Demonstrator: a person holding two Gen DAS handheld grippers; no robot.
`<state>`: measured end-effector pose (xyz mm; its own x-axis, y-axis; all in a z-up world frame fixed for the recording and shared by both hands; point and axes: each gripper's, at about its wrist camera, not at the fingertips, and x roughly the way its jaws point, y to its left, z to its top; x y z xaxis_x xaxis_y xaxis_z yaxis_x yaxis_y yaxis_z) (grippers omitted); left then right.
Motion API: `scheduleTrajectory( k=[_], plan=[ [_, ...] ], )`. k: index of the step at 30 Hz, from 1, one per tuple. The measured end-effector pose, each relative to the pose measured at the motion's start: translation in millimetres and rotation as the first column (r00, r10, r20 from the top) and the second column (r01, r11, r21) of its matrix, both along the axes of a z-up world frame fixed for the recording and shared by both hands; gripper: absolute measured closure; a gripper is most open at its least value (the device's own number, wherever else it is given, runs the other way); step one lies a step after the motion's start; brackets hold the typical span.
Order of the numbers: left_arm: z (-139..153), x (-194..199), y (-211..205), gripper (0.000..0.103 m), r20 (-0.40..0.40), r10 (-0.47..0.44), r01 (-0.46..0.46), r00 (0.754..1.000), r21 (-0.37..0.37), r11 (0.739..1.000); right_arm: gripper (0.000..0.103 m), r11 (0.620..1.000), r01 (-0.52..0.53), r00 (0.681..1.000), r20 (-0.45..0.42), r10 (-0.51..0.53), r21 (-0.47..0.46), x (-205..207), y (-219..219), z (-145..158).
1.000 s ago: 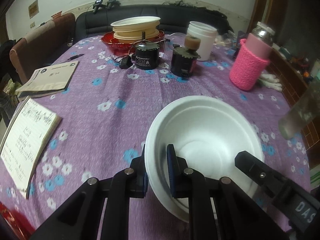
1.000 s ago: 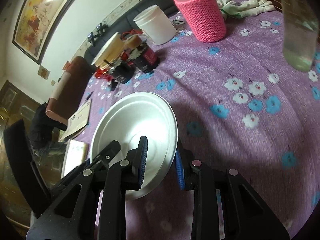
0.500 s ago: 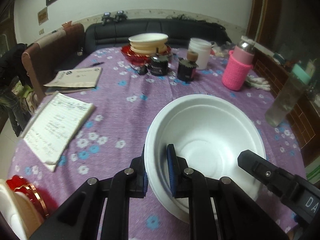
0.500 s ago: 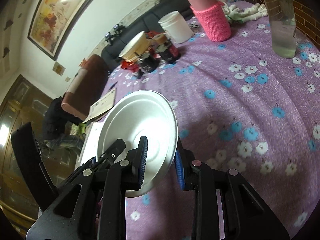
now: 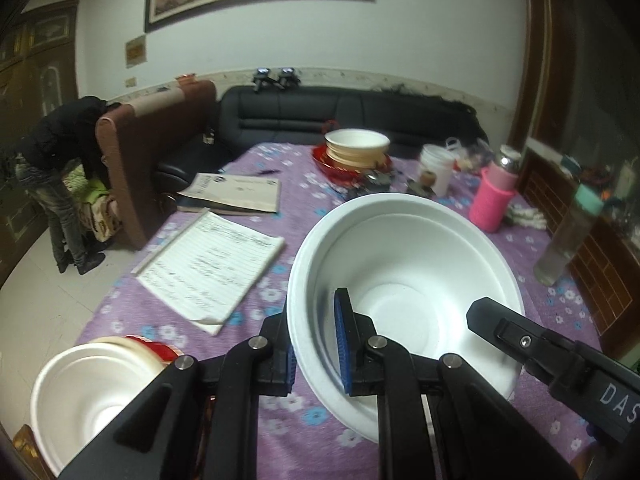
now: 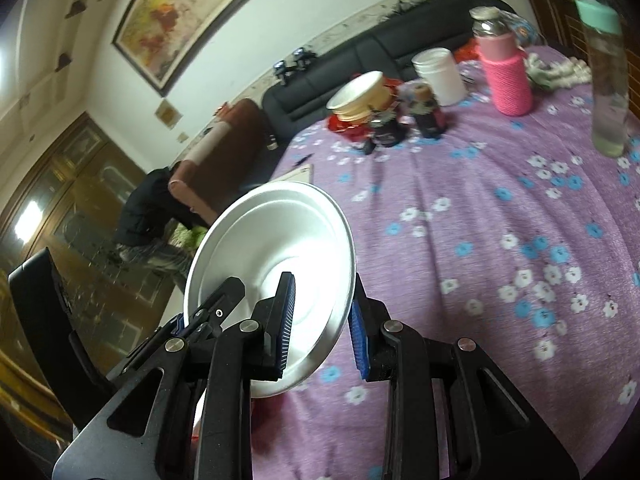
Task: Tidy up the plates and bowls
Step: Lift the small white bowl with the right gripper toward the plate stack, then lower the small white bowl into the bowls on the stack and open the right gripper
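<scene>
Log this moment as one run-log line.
left claw: shut on white bowl rim | right claw: shut on same bowl | bowl: held above purple tablecloth

White bowl [image 5: 404, 264], purple tablecloth [image 5: 276, 220] (blue-and-white flowers).

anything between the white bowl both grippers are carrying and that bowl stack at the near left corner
Nothing visible. The white bowl hangs off the table in the left gripper and right gripper, and the gap to the near stack is bare tablecloth; the notebook lies farther back.
</scene>
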<state>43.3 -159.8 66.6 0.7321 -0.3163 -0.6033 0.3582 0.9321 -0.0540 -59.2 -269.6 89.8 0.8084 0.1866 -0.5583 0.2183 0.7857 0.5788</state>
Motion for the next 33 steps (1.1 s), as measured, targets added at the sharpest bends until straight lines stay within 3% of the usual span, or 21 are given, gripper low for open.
scheduleTrajectory(
  k=[19,27,33],
  plan=[
    [25,-24,101,0.088,0.077,0.142,-0.137,0.987,-0.066,0.988,0.076,0.986,-0.152,0.985,0.066,0.157,-0.071,2,102,31],
    [13,-20,149,0.088,0.033,0.208,-0.207,0.978,-0.024,0.978,0.076,0.959,-0.271,0.962,0.014,0.273,-0.079,20,157,15],
    [-6,-16,175,0.086,-0.019,0.239,-0.238,0.971,0.054,0.97,0.076,0.927,-0.348,0.938,-0.048,0.344,-0.141,30,197,-6]
  ],
)
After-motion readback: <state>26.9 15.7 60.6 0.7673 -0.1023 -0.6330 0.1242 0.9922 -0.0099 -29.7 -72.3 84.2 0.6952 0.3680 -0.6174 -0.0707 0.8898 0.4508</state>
